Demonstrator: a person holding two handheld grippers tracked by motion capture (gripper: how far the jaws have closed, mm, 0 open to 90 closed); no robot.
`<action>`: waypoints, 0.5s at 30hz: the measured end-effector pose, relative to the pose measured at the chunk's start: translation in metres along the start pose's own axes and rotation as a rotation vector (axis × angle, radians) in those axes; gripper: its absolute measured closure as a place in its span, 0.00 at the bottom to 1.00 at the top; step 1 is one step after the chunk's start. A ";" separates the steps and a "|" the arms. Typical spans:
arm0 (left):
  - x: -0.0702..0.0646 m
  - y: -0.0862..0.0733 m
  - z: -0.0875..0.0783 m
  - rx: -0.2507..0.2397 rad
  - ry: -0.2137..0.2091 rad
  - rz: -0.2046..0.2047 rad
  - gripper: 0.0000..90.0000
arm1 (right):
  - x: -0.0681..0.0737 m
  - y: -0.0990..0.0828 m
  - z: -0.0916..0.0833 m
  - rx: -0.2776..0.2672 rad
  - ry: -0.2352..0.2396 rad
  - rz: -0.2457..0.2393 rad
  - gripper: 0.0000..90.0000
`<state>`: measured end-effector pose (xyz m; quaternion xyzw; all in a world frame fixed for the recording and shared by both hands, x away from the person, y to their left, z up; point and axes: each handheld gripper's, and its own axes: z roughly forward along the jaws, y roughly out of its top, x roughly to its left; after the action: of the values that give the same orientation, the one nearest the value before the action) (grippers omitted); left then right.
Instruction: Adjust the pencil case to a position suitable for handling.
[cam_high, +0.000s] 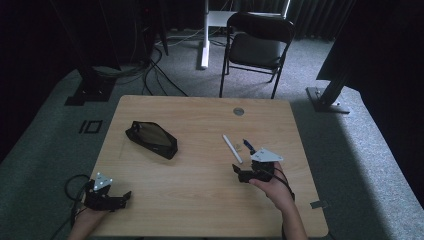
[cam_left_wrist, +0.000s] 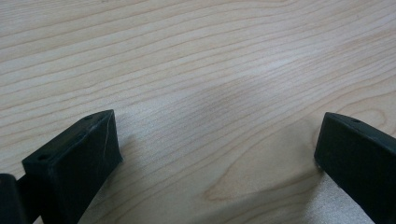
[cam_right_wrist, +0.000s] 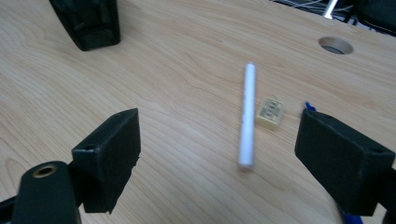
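right gripper wide open, empty, near white pen | pen lies flat mid-table, eraser just beside, blue pen at the right jaw | risk: jaws catch eraser or roll pen (round barrel) | left gripper wide open, empty, low over bare table | pouch well apart

High view: fixed overhead, facing fwd/down, far, whole table covered. Left gripper view: close, grazing bare wood. Right gripper view: low, oblique, near white pen (shared w/ high view,).
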<state>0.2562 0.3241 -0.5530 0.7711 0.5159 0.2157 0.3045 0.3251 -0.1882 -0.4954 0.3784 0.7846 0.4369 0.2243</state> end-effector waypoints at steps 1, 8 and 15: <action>0.000 0.000 0.000 0.000 0.000 0.000 0.00 | 0.002 0.001 0.002 0.000 0.004 -0.003 0.16; 0.000 0.000 0.000 0.000 0.000 0.000 0.00 | 0.011 0.009 0.011 -0.004 0.028 -0.019 0.16; 0.000 0.000 0.000 0.000 0.000 0.000 0.00 | 0.020 0.017 0.019 -0.010 0.049 -0.041 0.16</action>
<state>0.2562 0.3241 -0.5530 0.7711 0.5159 0.2156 0.3045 0.3326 -0.1566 -0.4909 0.3505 0.7952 0.4452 0.2158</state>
